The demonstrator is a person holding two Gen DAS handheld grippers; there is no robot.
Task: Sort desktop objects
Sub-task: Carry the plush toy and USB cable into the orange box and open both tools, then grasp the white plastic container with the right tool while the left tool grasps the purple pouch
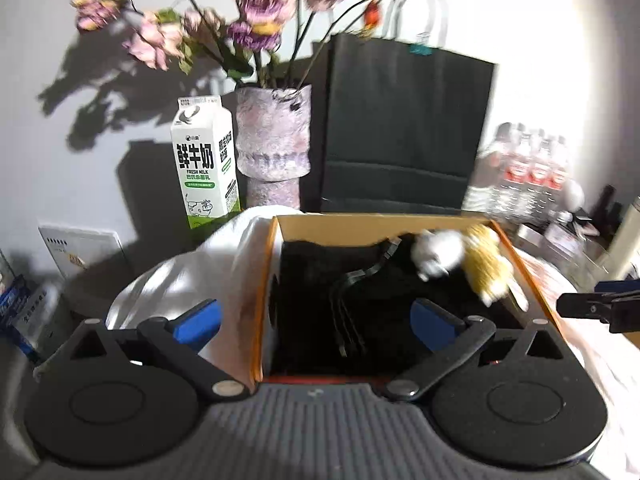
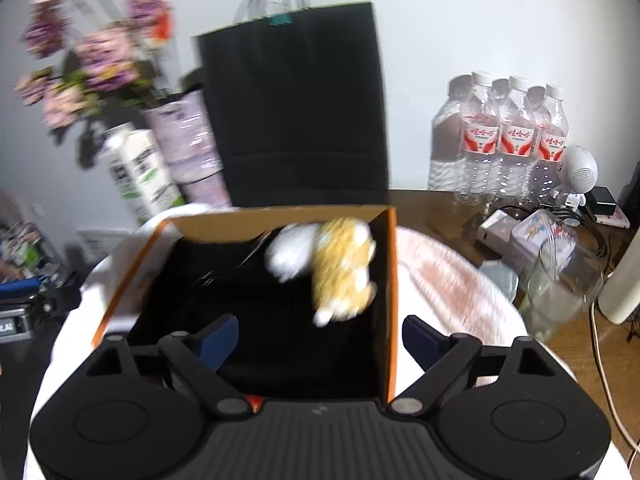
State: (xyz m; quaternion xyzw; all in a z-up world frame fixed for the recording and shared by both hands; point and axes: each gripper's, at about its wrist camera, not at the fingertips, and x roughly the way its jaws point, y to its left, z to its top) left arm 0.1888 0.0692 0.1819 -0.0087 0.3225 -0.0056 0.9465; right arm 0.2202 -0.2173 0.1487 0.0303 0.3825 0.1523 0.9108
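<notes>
Calendar [image 1: 82, 250] left view, speaker [image 2: 580, 172] right

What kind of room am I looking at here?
Probably a home desk against a wall: a vase of flowers, a milk carton, water bottles and chargers with cables crowd the wooden desktop.

Both wrist views look steeply down, close, sharing the open box [image 1: 384, 222].

Milk carton [image 1: 206, 160]: "鲜牛奶", "FRESH MILK".
</notes>
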